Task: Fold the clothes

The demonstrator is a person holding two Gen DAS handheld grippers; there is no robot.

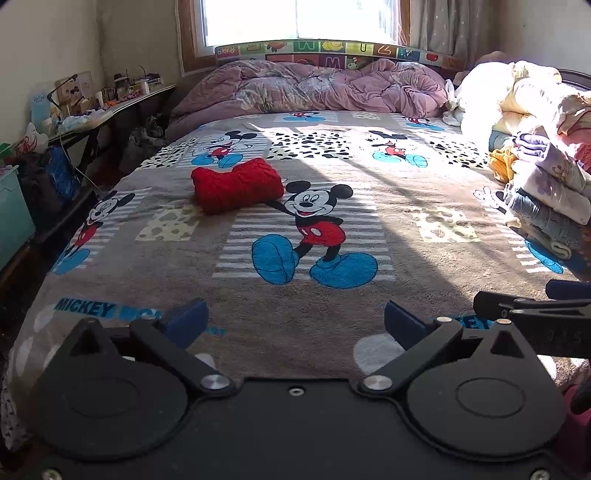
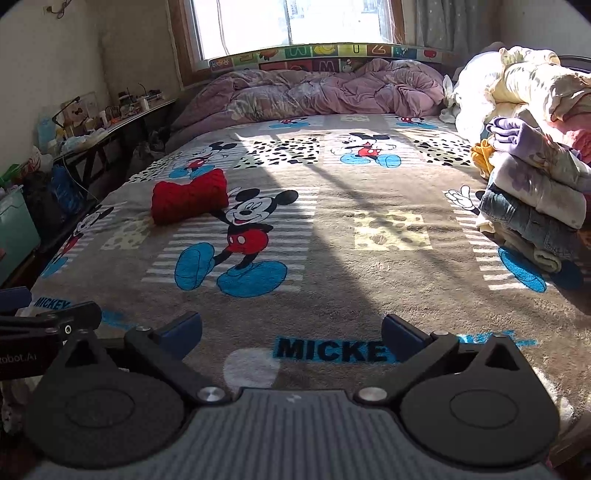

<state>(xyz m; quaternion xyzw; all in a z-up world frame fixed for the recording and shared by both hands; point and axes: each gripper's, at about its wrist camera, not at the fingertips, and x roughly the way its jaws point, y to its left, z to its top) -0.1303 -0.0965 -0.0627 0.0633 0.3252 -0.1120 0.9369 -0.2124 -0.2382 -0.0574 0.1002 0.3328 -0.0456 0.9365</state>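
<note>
Two hand-held grippers poised side by side over the near edge of a bed, with a folded red garment lying farther up the blanket.

The left gripper [image 1: 293,321] and right gripper [image 2: 291,334] each have their jaws spread wide, holding nothing; the blue pads [image 1: 186,319] stand apart above the Mickey Mouse blanket [image 1: 369,229]. The folded red knit garment [image 1: 236,184] rests on the left half of the bed, touching the printed figure's outstretched arm, well apart from both grippers. A stack of folded clothes [image 2: 535,199] sits along the bed's right edge, with pale bedding [image 2: 517,85] heaped behind it. A crumpled purple quilt [image 1: 314,86] lies across the head of the bed below the window [image 1: 299,18]. A cluttered tabletop [image 1: 110,107] runs along the left wall.
</note>
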